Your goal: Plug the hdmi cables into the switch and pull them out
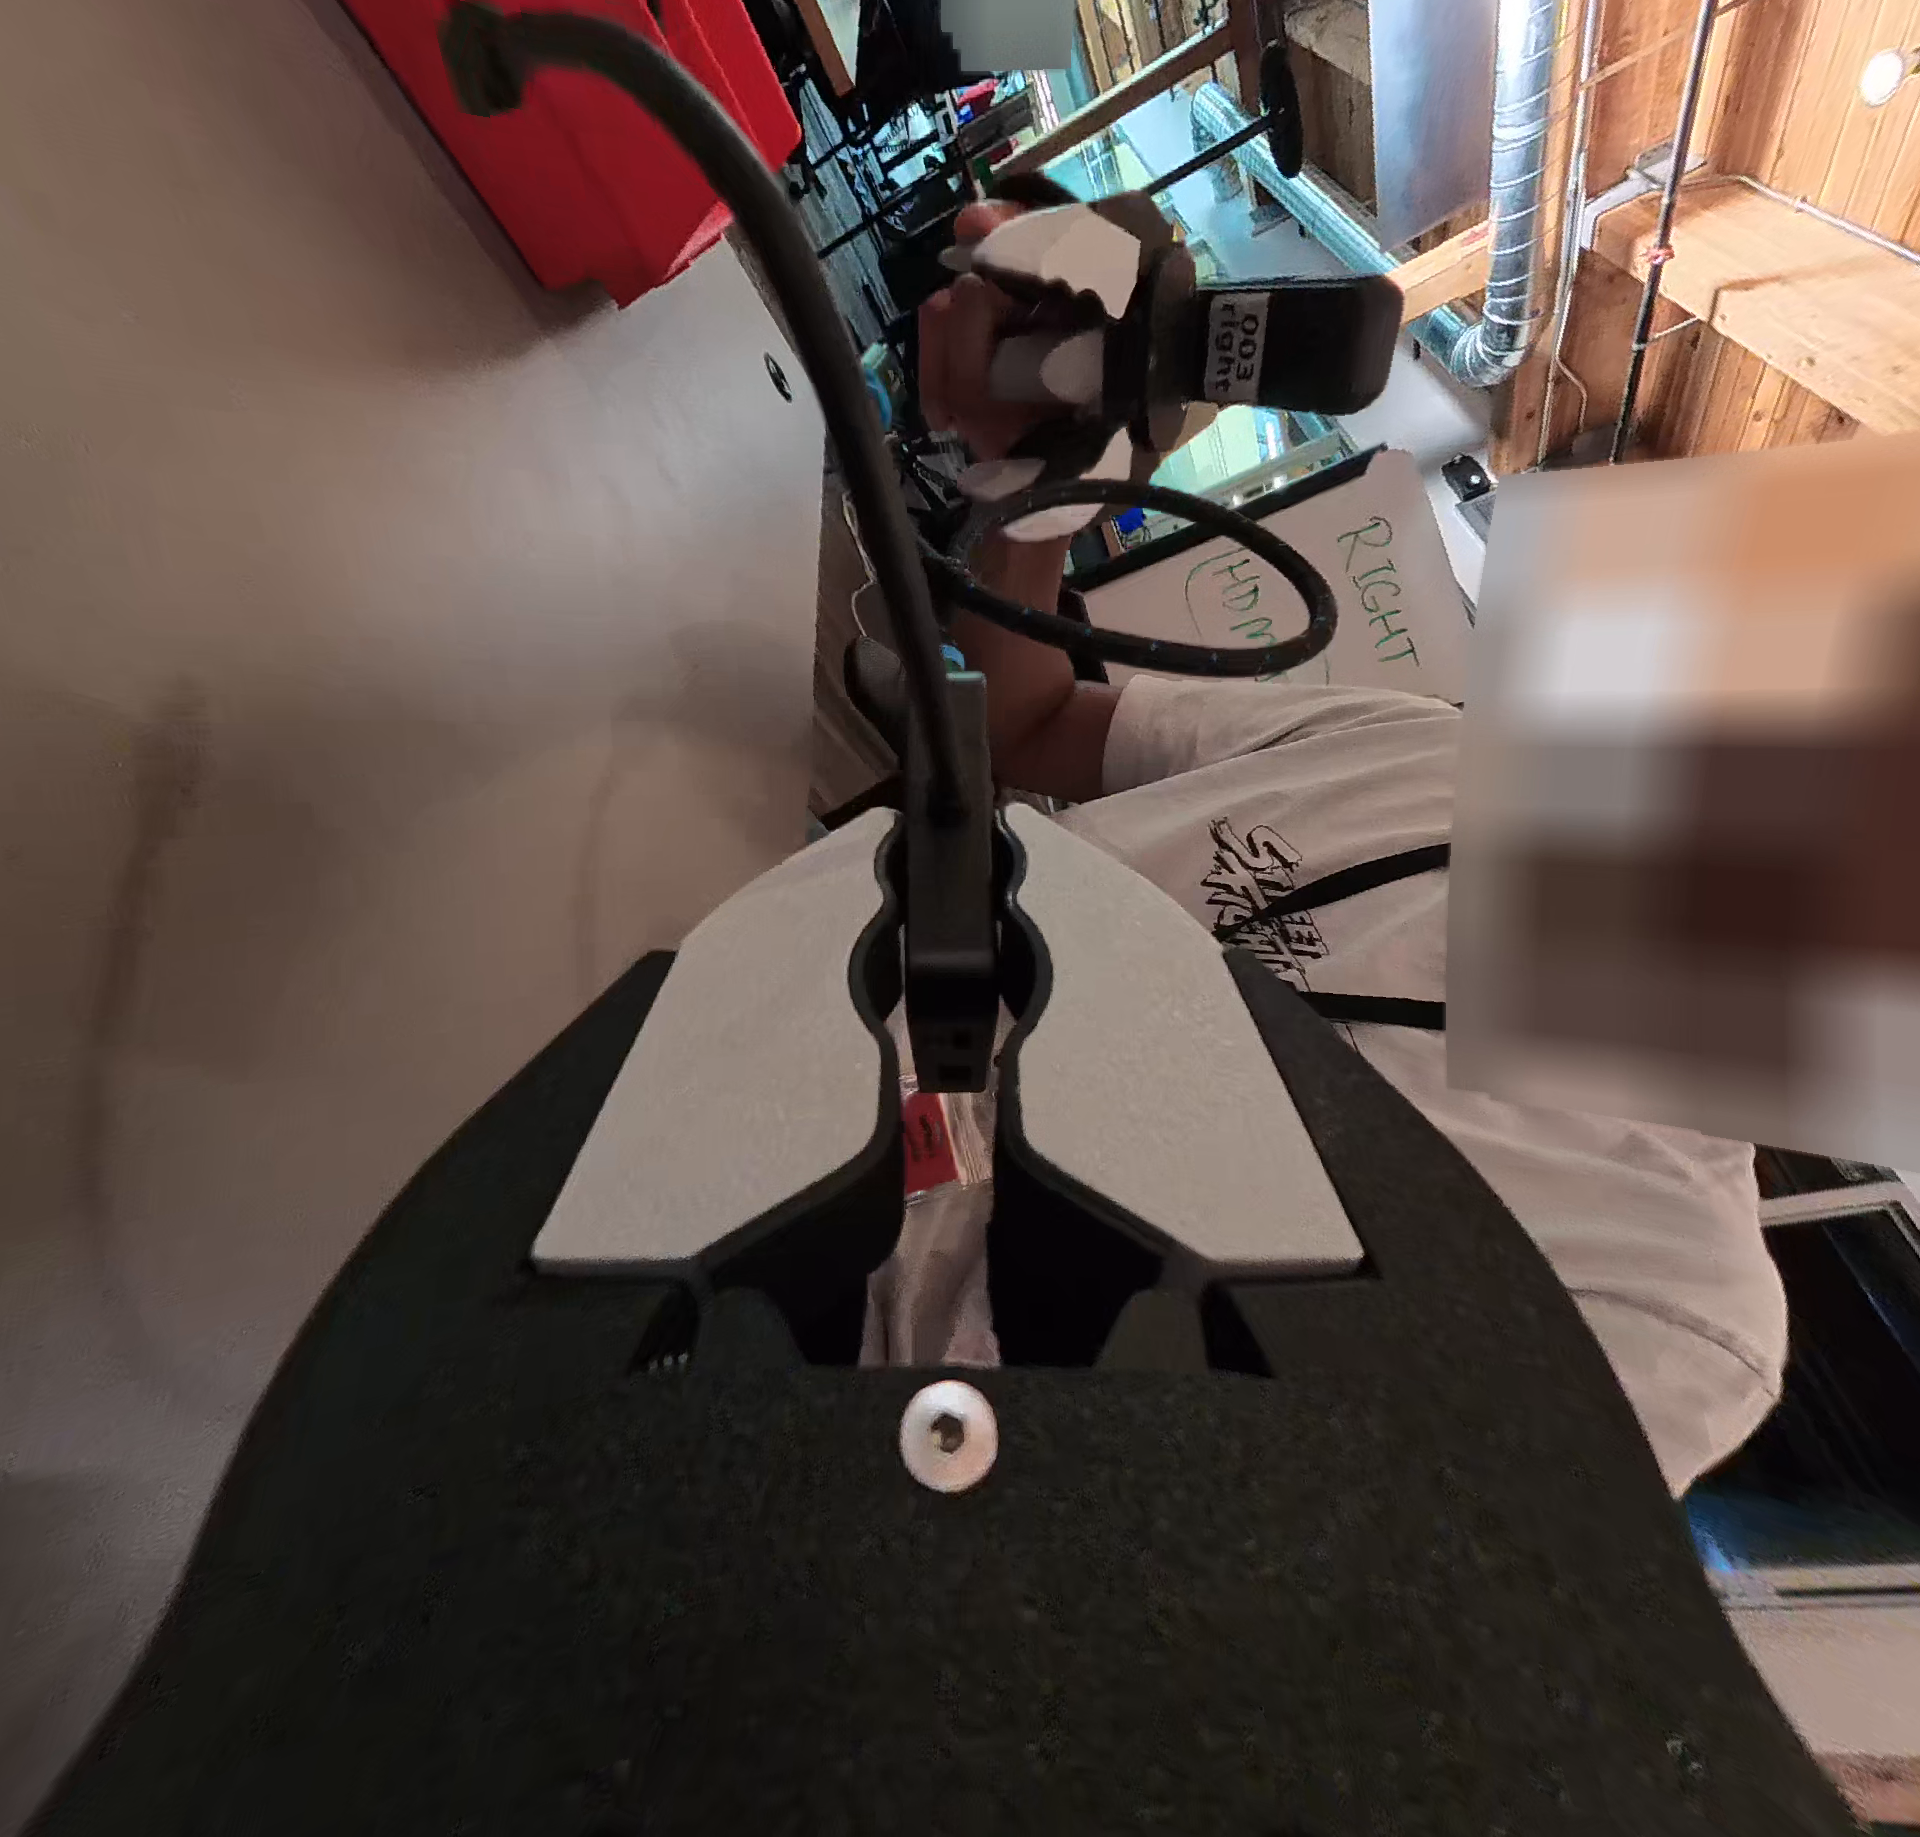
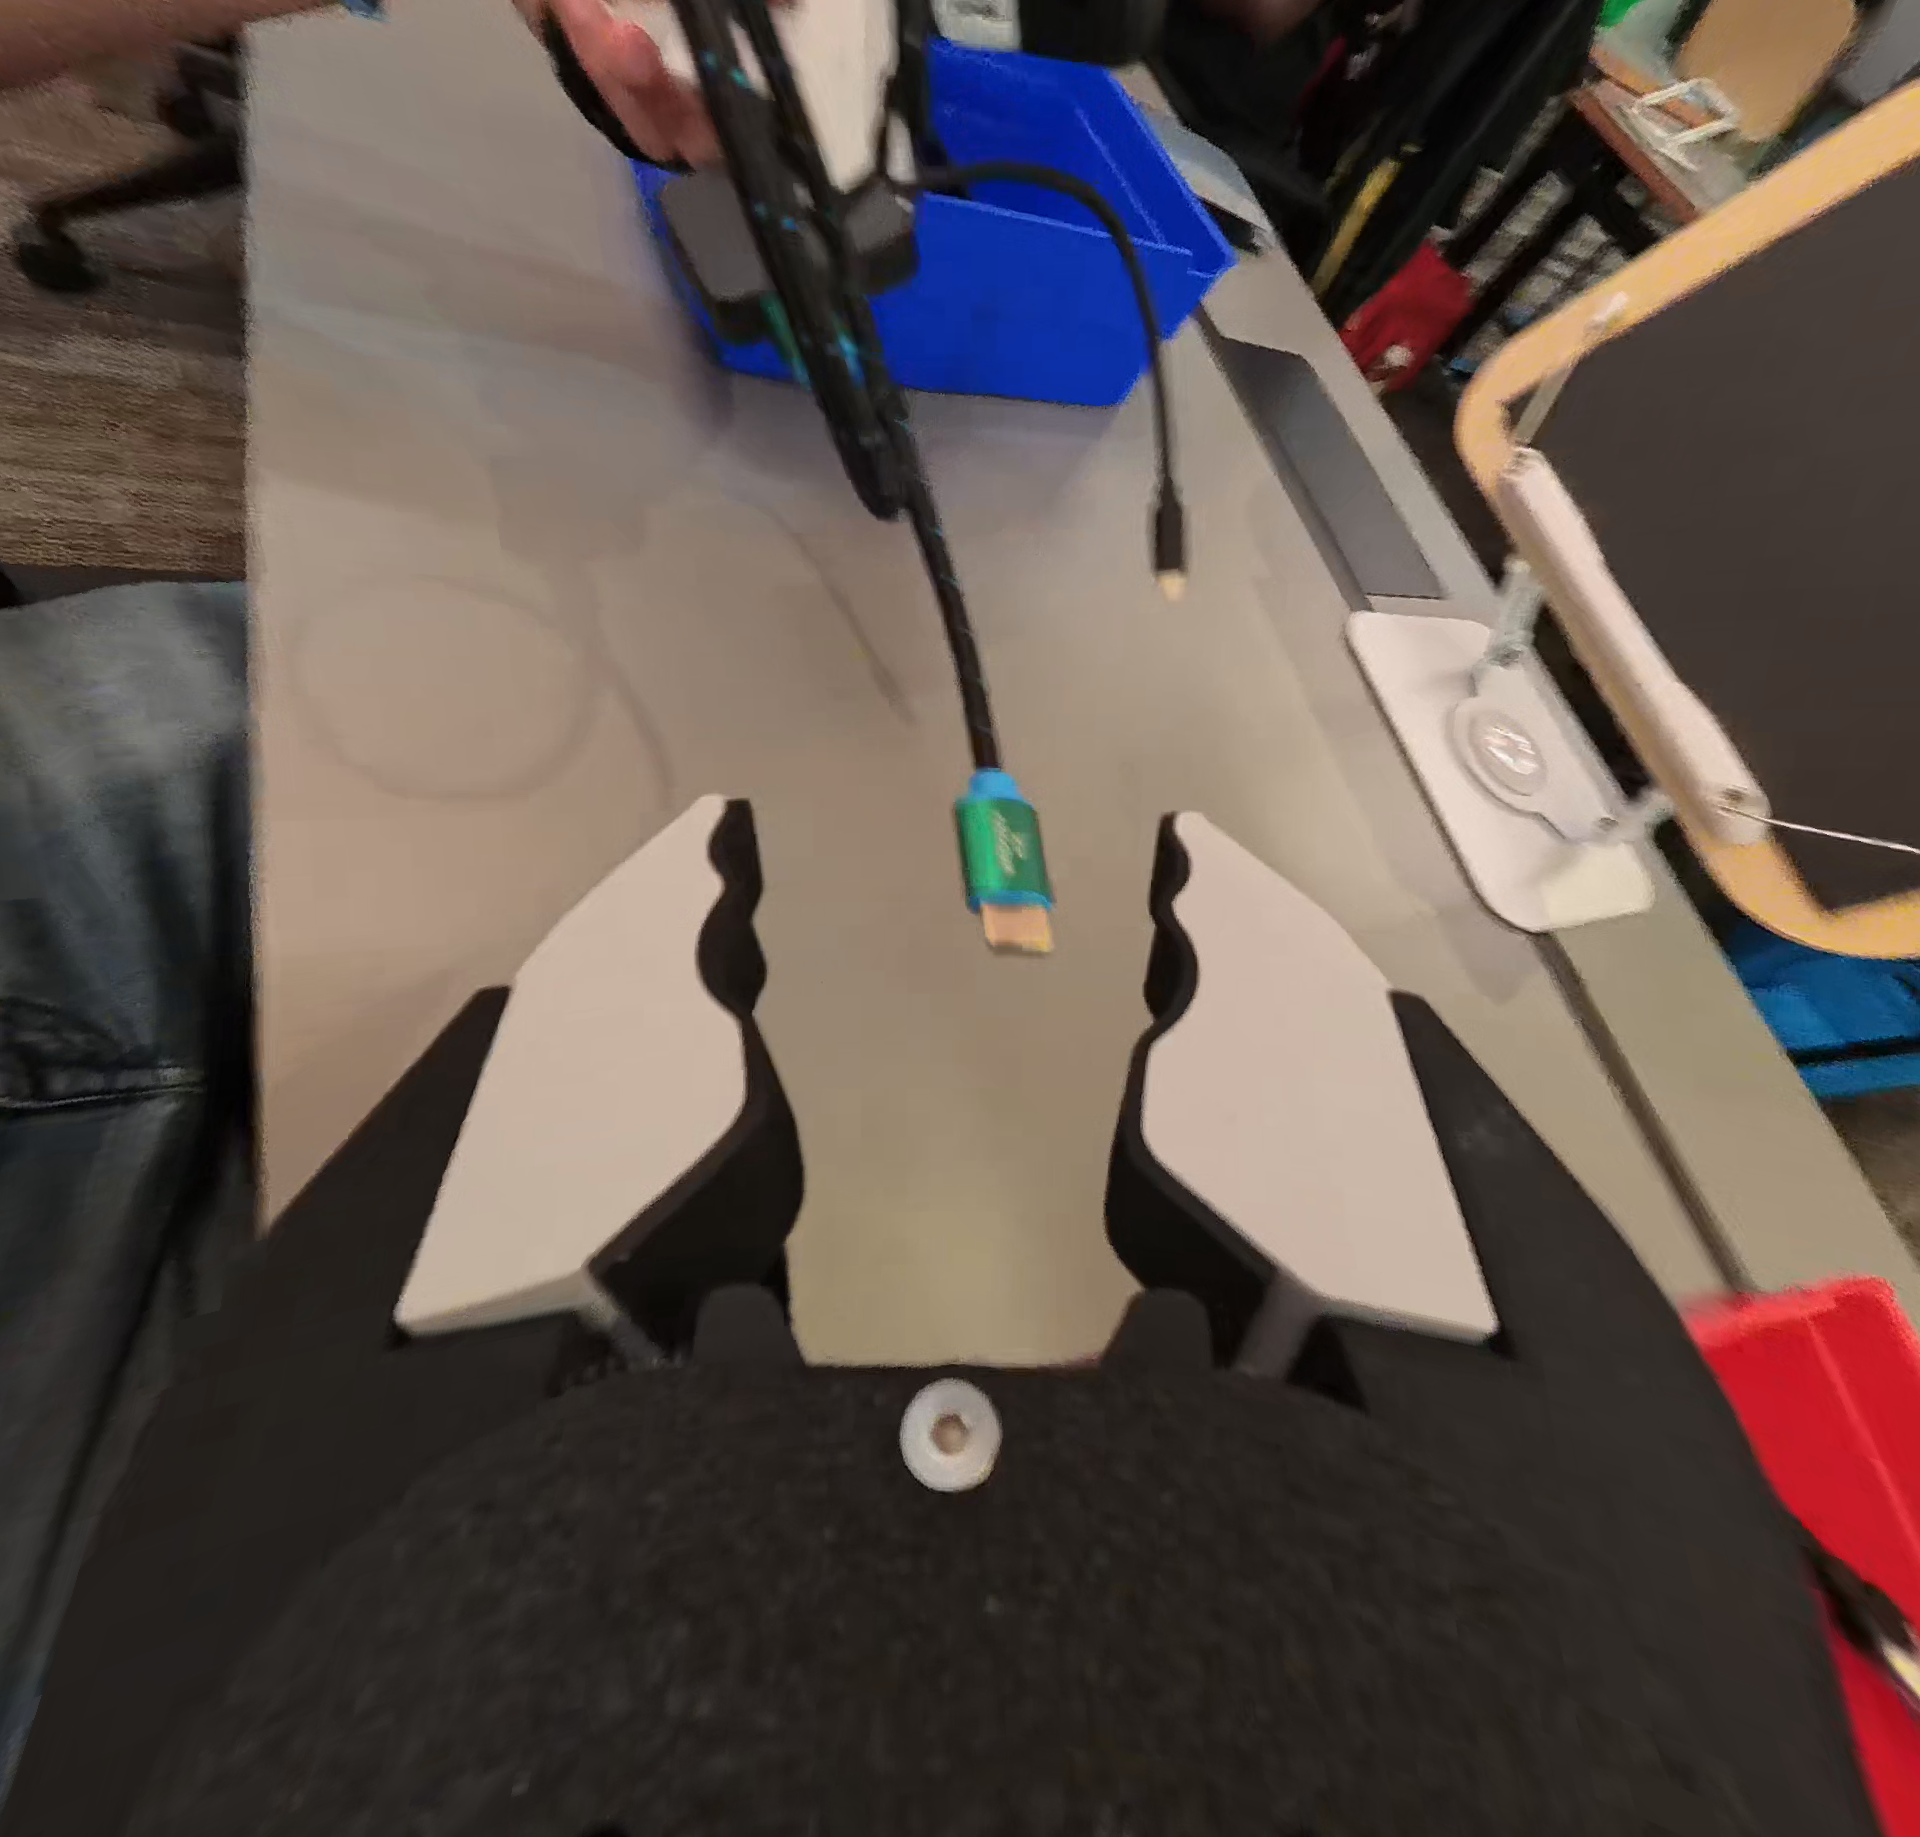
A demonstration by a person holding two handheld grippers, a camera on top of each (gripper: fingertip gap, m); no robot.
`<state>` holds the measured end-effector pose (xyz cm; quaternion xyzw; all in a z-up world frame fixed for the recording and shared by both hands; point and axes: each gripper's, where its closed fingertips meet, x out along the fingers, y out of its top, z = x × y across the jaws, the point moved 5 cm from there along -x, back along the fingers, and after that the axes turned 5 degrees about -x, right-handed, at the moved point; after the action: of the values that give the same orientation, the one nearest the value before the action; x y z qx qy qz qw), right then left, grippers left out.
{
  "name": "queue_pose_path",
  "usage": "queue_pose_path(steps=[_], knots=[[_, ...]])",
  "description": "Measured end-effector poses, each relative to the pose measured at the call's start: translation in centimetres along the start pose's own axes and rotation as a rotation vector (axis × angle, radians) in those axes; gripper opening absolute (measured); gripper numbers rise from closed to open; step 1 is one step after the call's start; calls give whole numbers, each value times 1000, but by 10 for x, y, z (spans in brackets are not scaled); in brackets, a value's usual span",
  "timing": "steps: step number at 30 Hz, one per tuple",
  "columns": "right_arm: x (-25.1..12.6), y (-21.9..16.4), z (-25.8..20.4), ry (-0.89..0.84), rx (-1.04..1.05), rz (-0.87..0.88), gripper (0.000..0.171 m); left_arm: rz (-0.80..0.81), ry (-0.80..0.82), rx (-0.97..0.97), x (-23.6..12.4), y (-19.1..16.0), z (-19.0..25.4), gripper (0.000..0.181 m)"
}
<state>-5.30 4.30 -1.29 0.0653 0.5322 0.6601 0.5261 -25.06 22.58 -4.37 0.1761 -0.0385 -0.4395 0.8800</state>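
Note:
My left gripper [image 1: 951, 826] is shut on the slim black switch [image 1: 943, 956], held edge-on with ports facing the camera. A thin black cable [image 1: 790, 229] arcs from it to a black plug [image 1: 483, 57]. My right gripper [image 2: 951, 816] is open above the grey table [image 2: 436, 437]. A braided black-and-blue HDMI cable [image 2: 951, 603] hangs in front of it. Its green plug [image 2: 1003, 857] with a gold tip dangles free between my fingertips, touching neither. The left gripper [image 2: 831, 52] shows at the top with the switch [image 2: 717, 229]. The thin cable's small plug [image 2: 1169, 530] hangs free.
A blue bin [image 2: 1039, 312] stands at the far side of the table. A red bin [image 2: 1818, 1455] is near right, also seen in the left wrist view [image 1: 582, 104]. A white stand base [image 2: 1496, 748] sits at the right edge. A person's hand [image 2: 623, 73] and shirt [image 1: 1299, 852] are close.

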Motion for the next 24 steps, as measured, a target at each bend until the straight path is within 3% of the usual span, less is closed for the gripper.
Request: queue_pose_path(steps=[5,8,12,14,16,19,23,24], knots=[[30,4,-21,95,-21,18,76,-108,-25,-18,40,6,4,13],[39,3,-25,93,-46,-24,50,-135,-30,-12,54,12,7,13],[30,0,-26,129,-43,25,39,-150,-11,-45,55,18,-3,13],[17,-1,-14,77,-69,7,40,-152,-3,-56,56,19,-9,13],[3,1,-5,73,-48,38,52,-155,-20,-67,58,19,-11,13],[6,4,-14,173,-8,123,70,-182,-55,-76,67,20,-13,13],[31,-1,-27,174,-65,84,51,-213,-85,-87,86,25,-15,13],[33,1,-29,169,-84,112,36,-221,-88,-93,91,25,-16,13]])
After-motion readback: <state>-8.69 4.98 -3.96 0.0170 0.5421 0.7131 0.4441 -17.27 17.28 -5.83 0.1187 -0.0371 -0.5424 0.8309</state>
